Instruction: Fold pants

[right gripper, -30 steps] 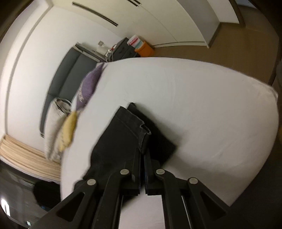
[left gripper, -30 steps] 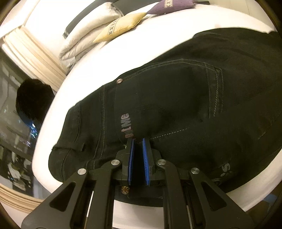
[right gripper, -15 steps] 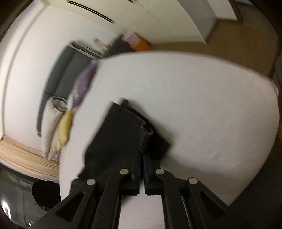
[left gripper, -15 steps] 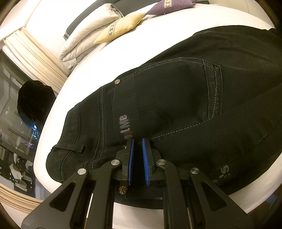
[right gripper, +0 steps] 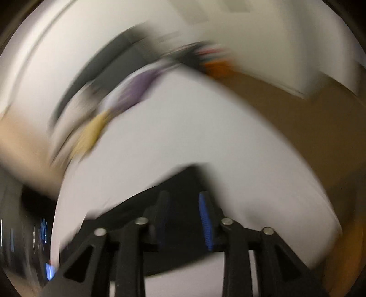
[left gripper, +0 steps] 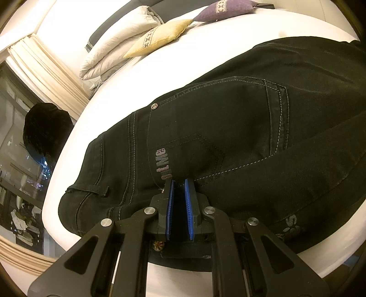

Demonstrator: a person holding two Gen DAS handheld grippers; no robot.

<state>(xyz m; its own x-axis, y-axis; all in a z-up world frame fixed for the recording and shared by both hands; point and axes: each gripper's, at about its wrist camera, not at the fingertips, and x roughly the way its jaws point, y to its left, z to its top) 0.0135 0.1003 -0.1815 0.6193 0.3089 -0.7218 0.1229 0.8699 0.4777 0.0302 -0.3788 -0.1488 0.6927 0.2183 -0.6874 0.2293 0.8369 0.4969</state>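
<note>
I found the black jeans (left gripper: 228, 128) lying across the near edge of the white bed (left gripper: 205, 45), seat side up, back pocket and waistband toward the left corner. My left gripper (left gripper: 178, 201) had its blue pads nearly together, pinching a ridge of denim just below the pocket; I judged this grip served to anchor the waist end while the legs were handled. My right gripper (right gripper: 183, 214) had just been opening, jaws apart with nothing pressed between the pads, the leg end of the jeans lying under and beyond them. That view was badly blurred, so I could not tell whether a fold was laid there. Open sheet lay clear toward the far edge; a yellow cushion (left gripper: 157, 38) and purple cushion (left gripper: 226, 10) sat well apart at the head end.
</note>
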